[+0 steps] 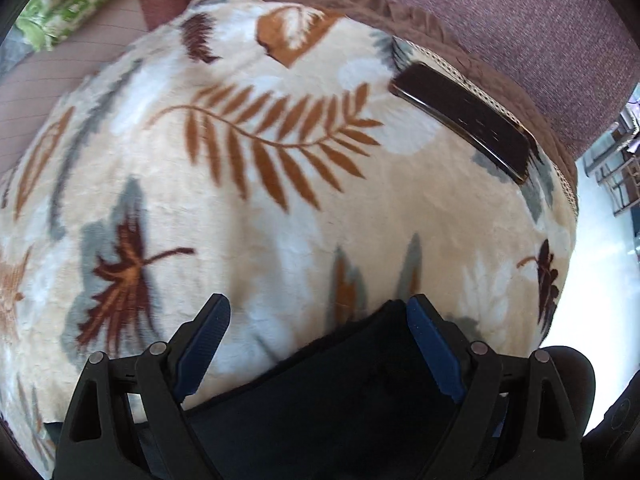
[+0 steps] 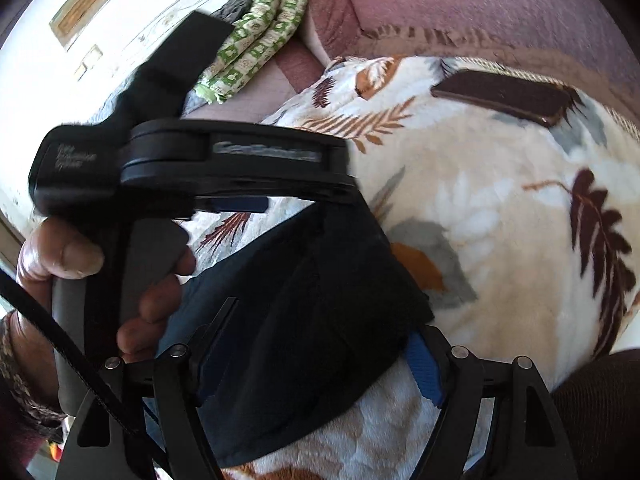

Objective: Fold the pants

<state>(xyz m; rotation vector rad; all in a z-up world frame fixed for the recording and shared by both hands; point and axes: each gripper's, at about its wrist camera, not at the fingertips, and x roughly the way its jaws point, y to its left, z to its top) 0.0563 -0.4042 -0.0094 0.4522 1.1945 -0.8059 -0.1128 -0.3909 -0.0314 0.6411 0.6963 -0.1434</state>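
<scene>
The dark navy pants [image 2: 304,312] lie folded in a small bundle on a cream blanket with leaf print [image 2: 500,208]. In the left wrist view the pants [image 1: 340,392] lie between and under my left gripper's [image 1: 316,312] wide-open blue-padded fingers, near the right pad [image 1: 434,356]. My right gripper [image 2: 316,348] is open too, its fingers straddling the bundle's near edge. The left gripper's body [image 2: 192,164] and the hand that holds it show in the right wrist view, just above the pants' far side.
A dark phone [image 1: 464,120] lies on the blanket near its far right edge, also in the right wrist view [image 2: 504,96]. A maroon sofa back [image 1: 500,12] runs behind. A green patterned cloth [image 2: 260,36] lies at the far left. The blanket's right edge drops to a bright floor [image 1: 600,272].
</scene>
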